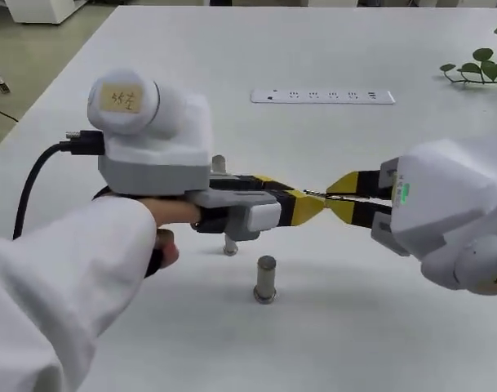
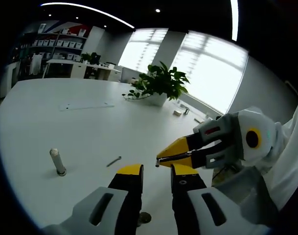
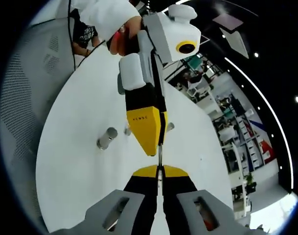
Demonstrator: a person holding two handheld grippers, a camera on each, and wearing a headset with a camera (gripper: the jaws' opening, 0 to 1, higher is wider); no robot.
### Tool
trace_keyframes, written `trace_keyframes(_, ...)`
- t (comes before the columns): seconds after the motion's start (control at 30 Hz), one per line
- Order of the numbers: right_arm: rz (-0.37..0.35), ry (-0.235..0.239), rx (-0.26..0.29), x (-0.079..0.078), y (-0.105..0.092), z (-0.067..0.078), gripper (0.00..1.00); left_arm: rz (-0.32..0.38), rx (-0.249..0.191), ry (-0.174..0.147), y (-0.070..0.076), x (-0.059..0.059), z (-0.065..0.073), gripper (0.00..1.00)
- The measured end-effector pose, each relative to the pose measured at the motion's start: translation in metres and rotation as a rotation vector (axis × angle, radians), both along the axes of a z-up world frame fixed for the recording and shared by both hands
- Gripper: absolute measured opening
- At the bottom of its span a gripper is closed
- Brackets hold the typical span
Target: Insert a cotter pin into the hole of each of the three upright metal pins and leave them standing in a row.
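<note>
One cotter pin (image 3: pixel 159 157), between right fingers (image 3: pixel 141 188) (pinched)

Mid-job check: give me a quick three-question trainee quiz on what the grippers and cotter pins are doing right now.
1. True or false: the right gripper is shut on a thin metal cotter pin.
2. The jaws of the left gripper stand: A) open, B) shut on an upright metal pin, C) shut on a cable.
3. Fill in: a second thin cotter pin lies loose on the white ____.
Key: 1 true; 2 A; 3 table.
</note>
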State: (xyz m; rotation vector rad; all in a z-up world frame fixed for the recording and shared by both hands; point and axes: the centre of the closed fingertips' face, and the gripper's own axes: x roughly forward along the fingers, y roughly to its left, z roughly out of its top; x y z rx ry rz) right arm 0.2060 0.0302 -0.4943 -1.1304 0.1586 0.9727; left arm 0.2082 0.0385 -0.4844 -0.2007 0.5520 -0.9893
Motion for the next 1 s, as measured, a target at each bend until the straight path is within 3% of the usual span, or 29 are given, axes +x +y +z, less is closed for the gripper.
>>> trace_keyframes(0.27,-0.014,-0.001,-0.007,-0.0006,-0.0012,-0.0014,0.0,-0.005,0.005,0.012,-0.0042,0.002,-0.0068,0.16)
trace_keyframes(0.77,0.003,-0.015,-0.037,-0.0045,0.0043,-0.0038,0.0,-0.003,-0.004,0.02,-0.0048,0.003,-0.0063,0.09)
trace_keyframes(1.0,0.015,-0.027,-0.038,-0.0048,0.0062,-0.0006,0.0,-0.01,-0.009,0.041,-0.0044,0.0027,-0.0087,0.03)
